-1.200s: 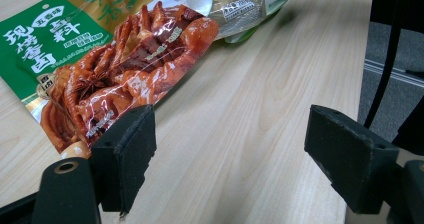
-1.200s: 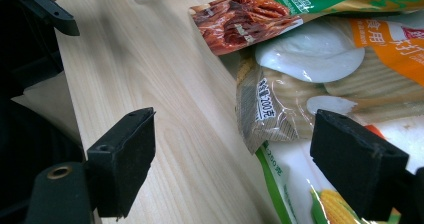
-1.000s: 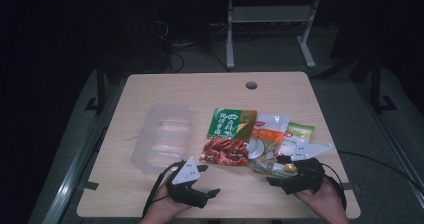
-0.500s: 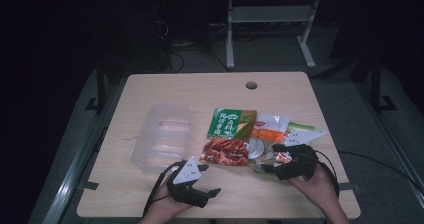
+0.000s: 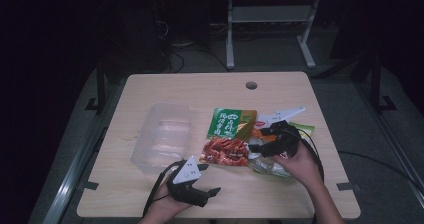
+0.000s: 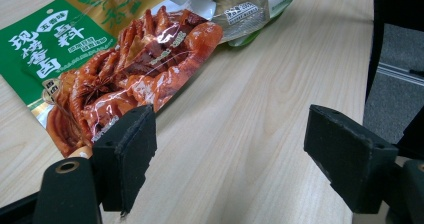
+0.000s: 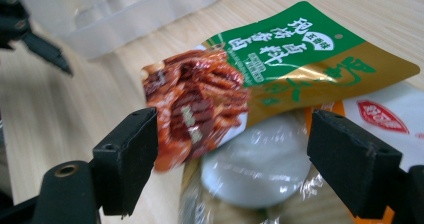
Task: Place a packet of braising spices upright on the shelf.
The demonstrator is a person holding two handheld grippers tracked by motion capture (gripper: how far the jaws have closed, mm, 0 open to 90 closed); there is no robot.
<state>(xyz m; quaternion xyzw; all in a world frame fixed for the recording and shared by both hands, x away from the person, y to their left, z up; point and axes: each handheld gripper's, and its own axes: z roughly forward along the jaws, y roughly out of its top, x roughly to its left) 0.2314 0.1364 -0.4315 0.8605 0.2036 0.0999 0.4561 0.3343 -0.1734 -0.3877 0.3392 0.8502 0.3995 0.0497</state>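
A glossy red snack packet (image 5: pixel 226 151) is lying flat; the right gripper (image 5: pixel 260 147) is hovering over it, jaws wide, while the left gripper (image 5: pixel 210 195) is resting near, jaws wide

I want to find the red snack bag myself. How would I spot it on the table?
Look at the wooden table and find the clear plastic tray on its left half. Just right of the tray lies the red snack pack, below the green pouch. It alone is see-through, showing glossy red-orange strips.
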